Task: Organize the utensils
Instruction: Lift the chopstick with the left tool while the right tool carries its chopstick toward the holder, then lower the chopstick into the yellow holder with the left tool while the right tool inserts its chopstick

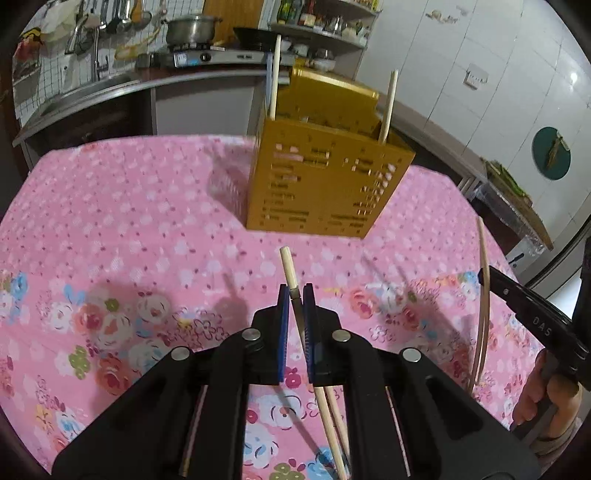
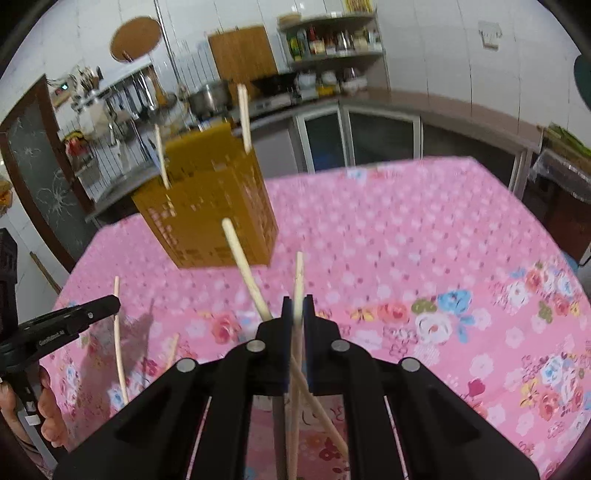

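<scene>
A golden perforated utensil holder (image 1: 325, 184) stands on the pink floral tablecloth (image 1: 129, 221) with two chopsticks (image 1: 275, 77) upright in it; it also shows in the right wrist view (image 2: 210, 214). My left gripper (image 1: 296, 295) is shut on chopsticks (image 1: 288, 269), held above the cloth short of the holder. My right gripper (image 2: 297, 306) is shut on two crossed chopsticks (image 2: 298, 277), to the right of the holder. The right gripper (image 1: 524, 295) with its chopsticks (image 1: 484, 295) appears in the left wrist view; the left gripper (image 2: 74, 321) appears in the right wrist view.
A kitchen counter with sink, stove and pot (image 1: 190, 29) runs behind the table. Shelves with bottles (image 2: 332, 40) stand at the back. A side counter (image 1: 513, 192) lies to the right of the table.
</scene>
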A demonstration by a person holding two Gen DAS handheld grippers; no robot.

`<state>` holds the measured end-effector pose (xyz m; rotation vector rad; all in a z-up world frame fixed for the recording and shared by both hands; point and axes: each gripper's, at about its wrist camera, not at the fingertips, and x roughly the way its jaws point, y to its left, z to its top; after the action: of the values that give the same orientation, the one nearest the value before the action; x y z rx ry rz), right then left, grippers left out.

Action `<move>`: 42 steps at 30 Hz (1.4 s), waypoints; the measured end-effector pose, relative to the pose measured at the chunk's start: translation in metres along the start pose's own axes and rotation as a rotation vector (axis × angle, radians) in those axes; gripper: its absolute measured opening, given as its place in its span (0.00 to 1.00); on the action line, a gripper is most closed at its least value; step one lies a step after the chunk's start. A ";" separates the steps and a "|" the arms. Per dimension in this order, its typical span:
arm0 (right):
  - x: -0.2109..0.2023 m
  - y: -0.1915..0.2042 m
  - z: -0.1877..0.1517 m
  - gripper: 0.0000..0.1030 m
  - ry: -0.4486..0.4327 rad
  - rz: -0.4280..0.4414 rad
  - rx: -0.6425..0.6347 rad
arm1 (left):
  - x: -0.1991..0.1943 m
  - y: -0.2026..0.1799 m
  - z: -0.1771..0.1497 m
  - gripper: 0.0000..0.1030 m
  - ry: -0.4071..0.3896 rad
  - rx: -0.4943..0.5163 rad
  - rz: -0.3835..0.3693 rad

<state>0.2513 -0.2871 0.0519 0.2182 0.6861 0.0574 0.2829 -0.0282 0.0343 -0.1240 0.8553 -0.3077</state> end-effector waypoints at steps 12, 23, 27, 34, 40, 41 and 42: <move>-0.035 -0.004 0.015 0.06 -0.124 0.030 0.037 | -0.037 -0.008 0.011 0.05 -0.109 0.049 -0.011; -0.057 0.009 0.029 0.06 -0.218 0.030 -0.005 | -0.061 -0.015 0.021 0.04 -0.193 0.079 -0.016; -0.061 0.014 0.035 0.06 -0.240 0.031 -0.012 | -0.068 -0.016 0.027 0.04 -0.215 0.084 -0.018; -0.060 0.020 0.051 0.06 -0.265 0.031 -0.031 | -0.073 -0.014 0.042 0.04 -0.248 0.092 -0.014; -0.058 0.027 0.067 0.06 -0.285 0.034 -0.039 | -0.077 -0.013 0.056 0.04 -0.271 0.095 -0.014; -0.058 0.028 0.070 0.06 -0.291 0.035 -0.040 | -0.079 -0.013 0.060 0.04 -0.277 0.097 -0.013; -0.058 0.029 0.075 0.06 -0.294 0.039 -0.042 | -0.081 -0.013 0.064 0.04 -0.284 0.098 -0.014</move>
<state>0.2541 -0.2796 0.1505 0.1954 0.3878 0.0754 0.2790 -0.0164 0.1375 -0.0800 0.5575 -0.3356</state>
